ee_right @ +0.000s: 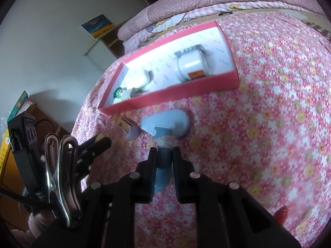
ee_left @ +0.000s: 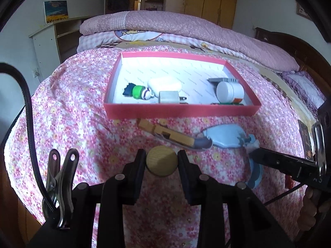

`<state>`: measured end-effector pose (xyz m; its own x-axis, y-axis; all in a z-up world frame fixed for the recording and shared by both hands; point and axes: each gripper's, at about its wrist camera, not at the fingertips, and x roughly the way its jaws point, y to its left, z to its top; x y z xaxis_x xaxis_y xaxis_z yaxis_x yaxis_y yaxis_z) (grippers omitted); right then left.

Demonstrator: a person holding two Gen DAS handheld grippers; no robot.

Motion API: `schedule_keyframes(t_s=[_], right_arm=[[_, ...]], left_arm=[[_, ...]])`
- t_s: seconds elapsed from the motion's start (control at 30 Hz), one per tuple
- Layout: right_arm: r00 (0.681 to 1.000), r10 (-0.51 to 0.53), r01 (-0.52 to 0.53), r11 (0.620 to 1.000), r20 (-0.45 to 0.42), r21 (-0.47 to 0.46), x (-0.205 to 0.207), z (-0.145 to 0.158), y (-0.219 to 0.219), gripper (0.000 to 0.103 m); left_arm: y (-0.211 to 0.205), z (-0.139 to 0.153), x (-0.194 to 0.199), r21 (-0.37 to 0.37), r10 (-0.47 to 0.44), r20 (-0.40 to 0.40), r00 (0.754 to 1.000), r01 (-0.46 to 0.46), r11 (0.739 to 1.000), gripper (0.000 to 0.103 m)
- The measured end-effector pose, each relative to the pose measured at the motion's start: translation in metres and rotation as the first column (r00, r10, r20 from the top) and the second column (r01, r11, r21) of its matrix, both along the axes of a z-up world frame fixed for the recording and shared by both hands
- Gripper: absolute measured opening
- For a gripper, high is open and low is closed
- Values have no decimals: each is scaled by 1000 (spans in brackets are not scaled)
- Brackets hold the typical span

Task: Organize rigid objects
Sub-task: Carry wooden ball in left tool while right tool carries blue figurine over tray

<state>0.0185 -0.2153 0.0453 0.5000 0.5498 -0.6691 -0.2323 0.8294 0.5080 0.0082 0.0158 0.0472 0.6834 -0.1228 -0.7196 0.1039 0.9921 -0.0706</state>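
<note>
While the left gripper clamps a round wooden disc, the right gripper pinches what appears a blue figurine near the red box.

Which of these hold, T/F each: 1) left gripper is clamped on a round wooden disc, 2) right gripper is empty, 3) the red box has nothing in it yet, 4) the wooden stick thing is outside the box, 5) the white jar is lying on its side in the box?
1. True. The left gripper has its pads against the round wooden disc.
2. False. The right gripper is shut on the blue figure.
3. False. The red box already holds a white jar, a charger plug, a white case and a small green-banded toy.
4. True. The wooden stick lies on the floral bedspread in front of the box.
5. True.
</note>
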Motion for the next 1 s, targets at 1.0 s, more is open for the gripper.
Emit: schedule_keyframes(t_s=[1.0], right_arm=[[991,-69,71,997,117,-11,53,45,-4,16]], left_arm=[[-15,50,82,-28,-36,131,991,40,999,33]])
